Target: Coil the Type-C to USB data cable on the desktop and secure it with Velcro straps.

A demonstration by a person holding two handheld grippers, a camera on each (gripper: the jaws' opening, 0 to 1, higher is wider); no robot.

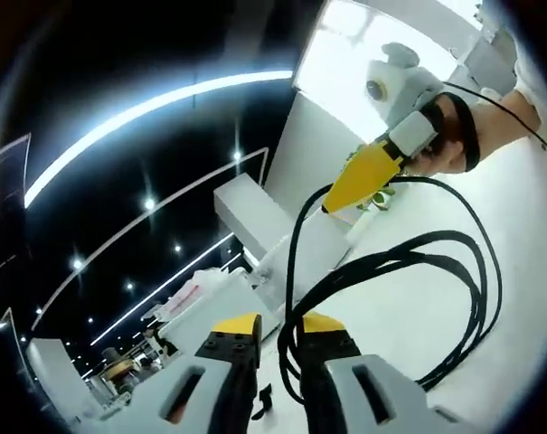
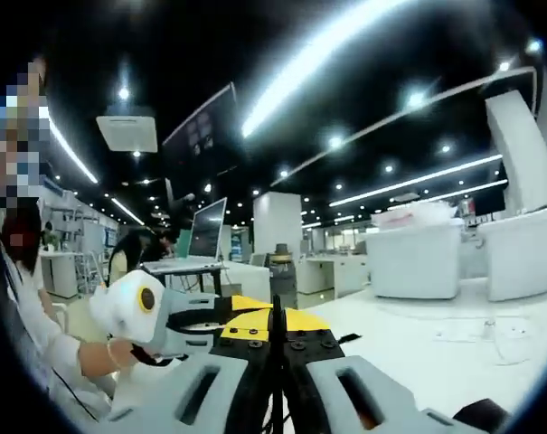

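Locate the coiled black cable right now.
In the left gripper view the black cable hangs in loops over the white desktop, between the left tongs and the right tongs.

Left gripper [image 1: 279,327]: jaws nearly closed, clamped on the black cable [image 1: 454,298] loops. Right gripper [image 2: 275,335]: jaws pressed together on a strand of the cable; it is seen in the left gripper view with yellow tips, gripped by a hand [image 1: 458,136].
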